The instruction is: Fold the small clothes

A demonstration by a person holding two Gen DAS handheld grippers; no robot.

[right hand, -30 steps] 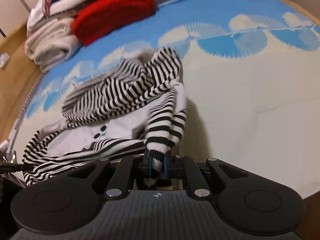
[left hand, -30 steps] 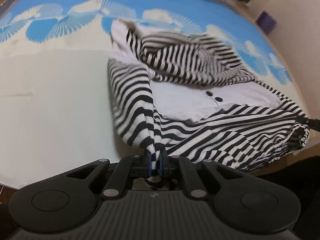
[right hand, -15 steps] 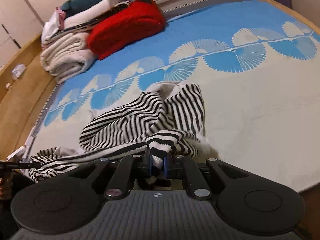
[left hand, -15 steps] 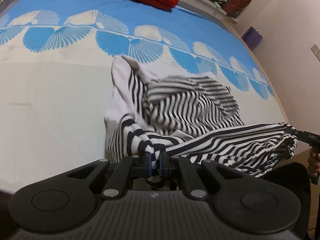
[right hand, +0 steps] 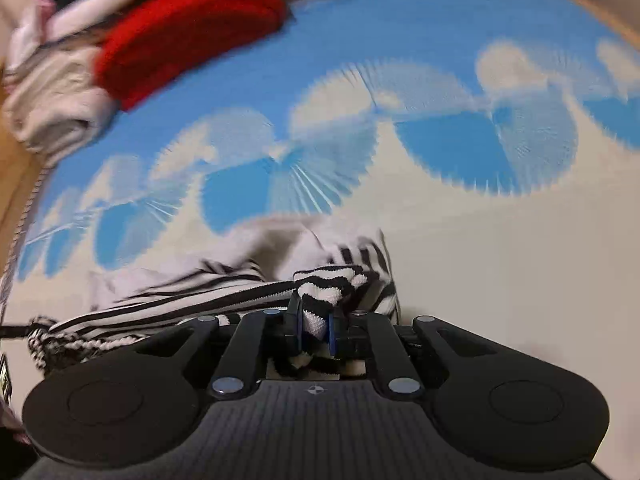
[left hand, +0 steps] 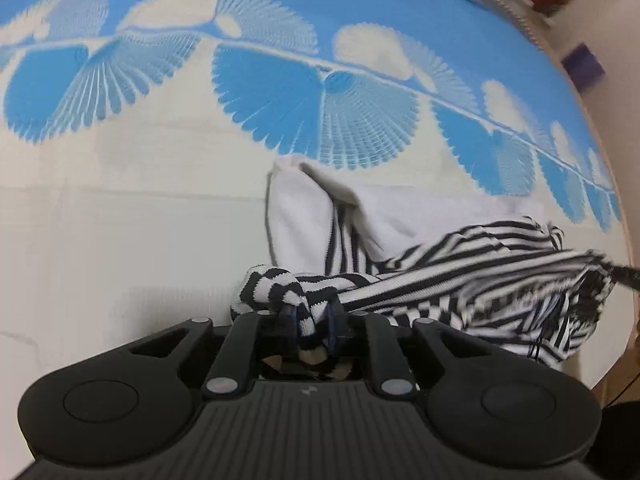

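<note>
A small black-and-white striped garment [left hand: 460,280] with white panels lies on the blue and cream mat [left hand: 120,240]. My left gripper [left hand: 310,322] is shut on a striped edge of it. The cloth stretches taut to the right, toward the other gripper's tip at the right edge. In the right wrist view my right gripper [right hand: 314,326] is shut on another striped edge of the garment [right hand: 200,296], which stretches left. A white part of the garment [left hand: 304,216] still rests on the mat. Both views are motion-blurred.
A red folded cloth [right hand: 192,24] and a stack of pale folded clothes [right hand: 52,92] sit at the mat's far left corner. A wooden floor edge [right hand: 16,184] runs along the left. A purple box [left hand: 582,66] stands by the wall at right.
Both grippers have pulled the held edges up and forward. The bunched striped garment has been drawn out taut between them and now covers less of the mat.
</note>
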